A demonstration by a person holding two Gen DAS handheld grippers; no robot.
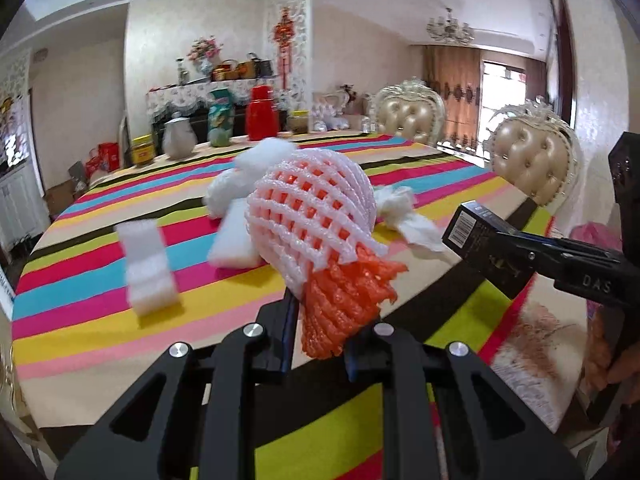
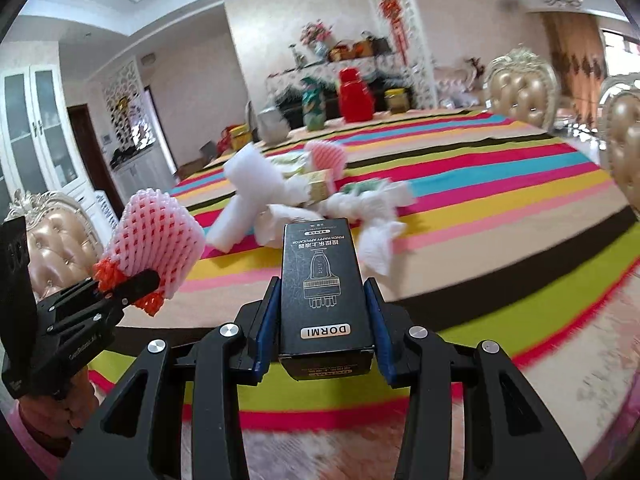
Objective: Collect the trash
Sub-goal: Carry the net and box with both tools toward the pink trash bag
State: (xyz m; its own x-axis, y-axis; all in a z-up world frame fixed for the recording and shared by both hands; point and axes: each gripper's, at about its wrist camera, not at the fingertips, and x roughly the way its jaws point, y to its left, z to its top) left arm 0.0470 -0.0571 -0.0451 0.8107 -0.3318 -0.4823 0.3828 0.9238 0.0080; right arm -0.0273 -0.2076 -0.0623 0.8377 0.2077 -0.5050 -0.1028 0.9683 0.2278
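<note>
Trash in two grips, remainder on striped table [image 2: 500, 184].

Left gripper [image 1: 320, 320]: fully closed, clamped on orange-and-white foam net [image 1: 316, 216] at net's orange end. Net lifted clear of table, projecting toward 12 o'clock from jaws in left wrist view.

Right gripper [image 2: 324, 320]: narrowly parted, blue pads [image 2: 266, 320] pressed on both long sides of black box [image 2: 320, 280]. Box held lengthwise, far end toward 12 o'clock, off table.

Left on table: white foam block [image 1: 148, 268] at 9 o'clock of net in left wrist view; white foam pieces [image 2: 248, 200], crumpled tissue [image 2: 376, 220], second net [image 2: 326, 158] and small cartons clustered at 12 o'clock of box in right wrist view. No bin visible in either view.

Failure risks, judged from present state:
- Net slip. Cause: soft, springy mesh pinched only at one end; quick swing likely to pull it free.
- Box slide or pivot. Cause: smooth card faces, grip near rear end, long overhang forward.
- Collision between grippers. Cause: both close together, box corner near left load in left wrist view.
- Knocked foam block. Cause: light piece standing upright, near travel path.
</note>
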